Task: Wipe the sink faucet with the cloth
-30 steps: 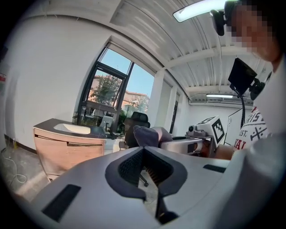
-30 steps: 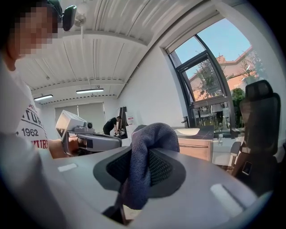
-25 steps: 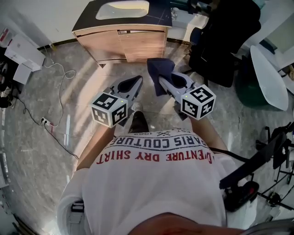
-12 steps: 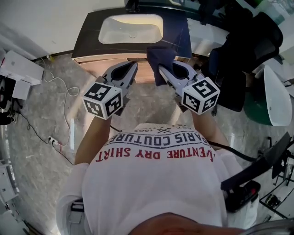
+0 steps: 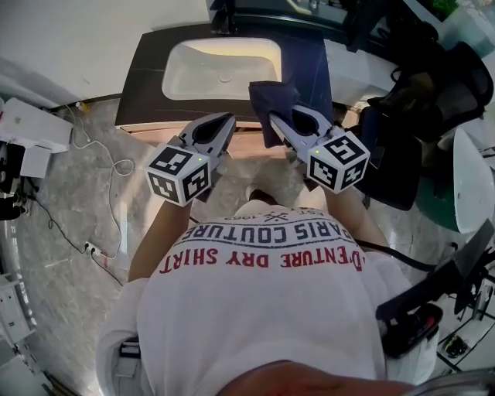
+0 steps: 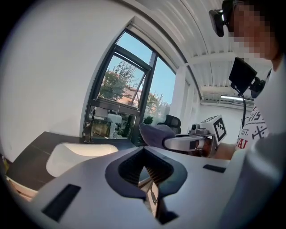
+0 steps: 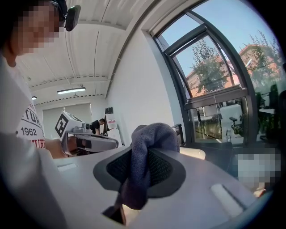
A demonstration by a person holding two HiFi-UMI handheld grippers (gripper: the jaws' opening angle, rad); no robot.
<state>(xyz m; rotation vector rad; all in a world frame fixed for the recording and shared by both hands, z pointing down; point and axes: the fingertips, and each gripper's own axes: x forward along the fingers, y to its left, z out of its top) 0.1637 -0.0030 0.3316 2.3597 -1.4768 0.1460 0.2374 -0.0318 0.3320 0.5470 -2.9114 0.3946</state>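
A white sink basin [image 5: 220, 69] is set in a dark countertop [image 5: 147, 85] on a wooden cabinet straight ahead. The dark faucet [image 5: 223, 14] stands at the basin's far edge; in the left gripper view the faucet [image 6: 86, 132] is in front of the window. My right gripper [image 5: 278, 120] is shut on a dark blue cloth [image 5: 271, 100], which hangs over the counter's near right part. The cloth [image 7: 149, 152] bulges out of the jaws. My left gripper [image 5: 224, 122] is at the counter's front edge, shut and empty, with its fingers [image 6: 152, 197] pressed together.
A black office chair [image 5: 418, 93] stands right of the cabinet, with a white round table [image 5: 473, 182] beyond it. Cables [image 5: 100, 155] and white boxes [image 5: 27, 135] lie on the floor at left. A black stand [image 5: 433, 290] is at lower right.
The person has walked up to the sink; the cabinet and basin have come much closer. Both grippers now reach the counter's front edge, the right one still shut on the cloth.
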